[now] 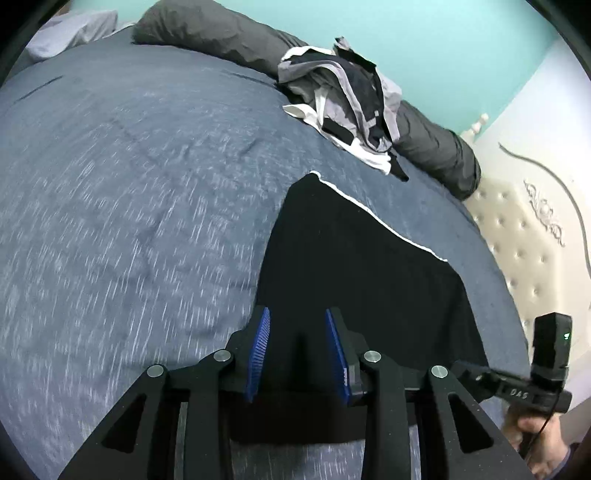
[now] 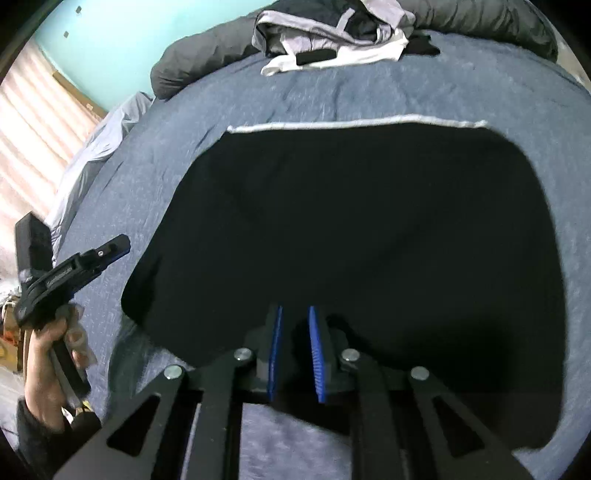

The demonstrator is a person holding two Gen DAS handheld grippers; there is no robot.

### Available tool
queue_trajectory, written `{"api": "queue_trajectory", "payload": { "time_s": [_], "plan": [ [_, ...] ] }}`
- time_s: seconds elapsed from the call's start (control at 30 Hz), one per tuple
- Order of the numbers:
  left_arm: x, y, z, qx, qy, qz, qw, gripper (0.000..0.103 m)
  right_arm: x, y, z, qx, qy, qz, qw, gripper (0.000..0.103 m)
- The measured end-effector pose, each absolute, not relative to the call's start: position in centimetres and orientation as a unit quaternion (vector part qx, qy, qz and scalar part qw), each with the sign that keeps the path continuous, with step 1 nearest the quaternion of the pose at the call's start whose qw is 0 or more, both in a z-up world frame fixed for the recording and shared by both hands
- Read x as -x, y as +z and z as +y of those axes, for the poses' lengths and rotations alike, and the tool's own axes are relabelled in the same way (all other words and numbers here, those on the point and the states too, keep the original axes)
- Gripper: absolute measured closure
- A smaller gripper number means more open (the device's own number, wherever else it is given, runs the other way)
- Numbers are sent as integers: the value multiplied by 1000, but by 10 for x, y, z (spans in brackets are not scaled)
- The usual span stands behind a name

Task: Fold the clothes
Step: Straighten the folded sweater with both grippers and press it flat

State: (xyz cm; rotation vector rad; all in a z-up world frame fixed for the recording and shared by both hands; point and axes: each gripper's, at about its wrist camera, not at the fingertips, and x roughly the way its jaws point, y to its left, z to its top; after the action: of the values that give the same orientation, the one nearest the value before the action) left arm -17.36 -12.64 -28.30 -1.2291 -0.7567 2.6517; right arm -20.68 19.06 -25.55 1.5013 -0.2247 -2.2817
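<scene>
A black garment [image 1: 354, 266] lies flat on the blue bedspread [image 1: 129, 203], folded into a broad rectangle with a thin white edge along its far side. In the right wrist view the black garment [image 2: 351, 229] fills the middle. My left gripper [image 1: 296, 314] hovers over its near left corner, blue pads apart, nothing pinched between them. My right gripper [image 2: 295, 308] sits over the garment's near edge with only a narrow gap between its pads, and no cloth is visibly caught. The left gripper [image 2: 120, 244] also shows at the left, held by a hand [image 2: 48, 354].
A pile of unfolded grey, white and black clothes [image 1: 343, 96] lies at the far edge of the bed, against long dark grey pillows [image 1: 207, 33]. A cream tufted headboard [image 1: 517, 229] stands to the right. A turquoise wall [image 1: 424, 33] is behind.
</scene>
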Motion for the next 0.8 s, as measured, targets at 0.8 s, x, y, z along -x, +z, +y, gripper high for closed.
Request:
{"api": "queue_trajectory", "payload": {
  "time_s": [0.8],
  "plan": [
    [149,-293,-155,387,877,-275,70,64,174,-290,141,-541,-827,-15,152,94]
  ]
}}
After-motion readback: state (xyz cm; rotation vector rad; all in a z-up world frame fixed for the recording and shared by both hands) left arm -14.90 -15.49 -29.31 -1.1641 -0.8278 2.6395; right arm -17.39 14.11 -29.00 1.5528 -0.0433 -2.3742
